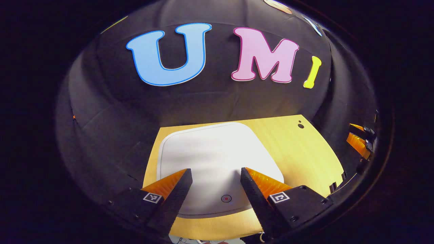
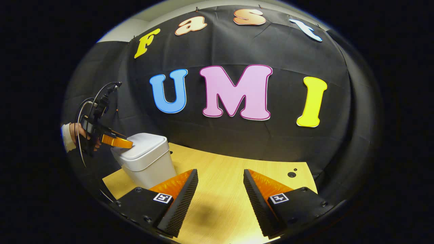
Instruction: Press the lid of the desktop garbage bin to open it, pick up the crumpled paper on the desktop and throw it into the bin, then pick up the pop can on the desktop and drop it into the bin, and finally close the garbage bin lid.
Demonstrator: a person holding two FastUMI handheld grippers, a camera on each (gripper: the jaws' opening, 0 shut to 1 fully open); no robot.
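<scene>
Plainly, white garbage bin [image 2: 145, 162] stands with lid [image 1: 217, 159] closed.

Small red ring-and-dot sign printed on the white bin lid [image 1: 217, 159], at 6 o'clock near its front edge. Square black-and-white coded tags on each hand-held gripper finger base; patterns, not readable text. No brand or number legible.

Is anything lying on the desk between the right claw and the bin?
No. In the right gripper view, only bare desk lies between the right claw and the bin.
</scene>
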